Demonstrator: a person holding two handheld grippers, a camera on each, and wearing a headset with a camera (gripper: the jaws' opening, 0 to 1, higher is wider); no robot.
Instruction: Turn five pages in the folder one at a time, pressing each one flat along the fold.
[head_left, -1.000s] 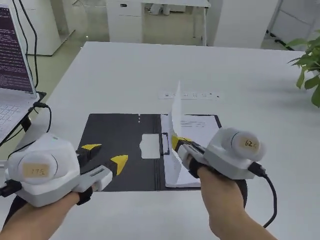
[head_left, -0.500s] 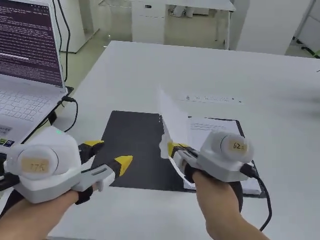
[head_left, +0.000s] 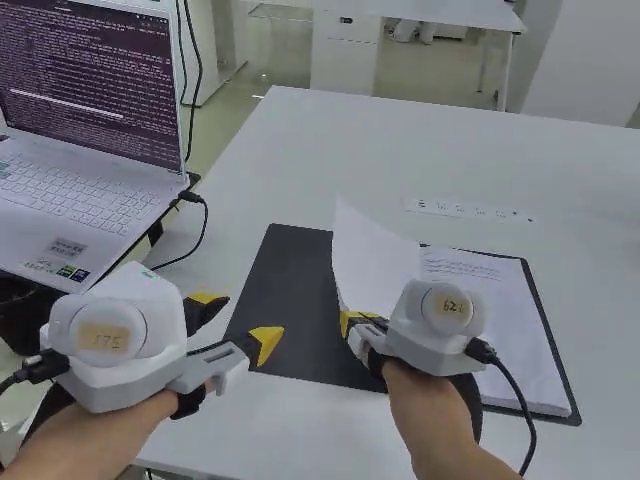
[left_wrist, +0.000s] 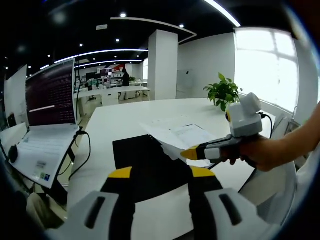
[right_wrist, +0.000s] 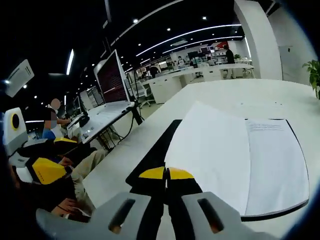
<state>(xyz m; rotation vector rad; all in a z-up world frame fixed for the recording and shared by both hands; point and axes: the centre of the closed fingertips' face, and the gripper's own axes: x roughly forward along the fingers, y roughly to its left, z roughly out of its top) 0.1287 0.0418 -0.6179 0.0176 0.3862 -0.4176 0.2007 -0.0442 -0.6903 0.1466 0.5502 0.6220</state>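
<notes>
A black folder (head_left: 290, 290) lies open on the white table, with a stack of printed pages (head_left: 510, 310) on its right half. My right gripper (head_left: 352, 322) is shut on the near corner of one white page (head_left: 368, 262), which curves up over the fold. In the right gripper view that page (right_wrist: 215, 145) spreads out past the closed yellow tips (right_wrist: 166, 173). My left gripper (head_left: 238, 325) hovers open at the folder's near left edge, holding nothing. The left gripper view has the folder (left_wrist: 145, 162) ahead and the right gripper (left_wrist: 192, 151) with the page (left_wrist: 172, 135).
An open laptop (head_left: 75, 150) with a dark text screen stands at the left, its cable (head_left: 190, 235) trailing onto the table. A white power strip (head_left: 465, 210) lies beyond the folder. A plant (left_wrist: 222, 92) stands at the far side.
The right gripper has carried the lifted page leftward and lower, from upright over the fold towards the left cover. The head camera has swung left, bringing the laptop into view. The left gripper stays open.
</notes>
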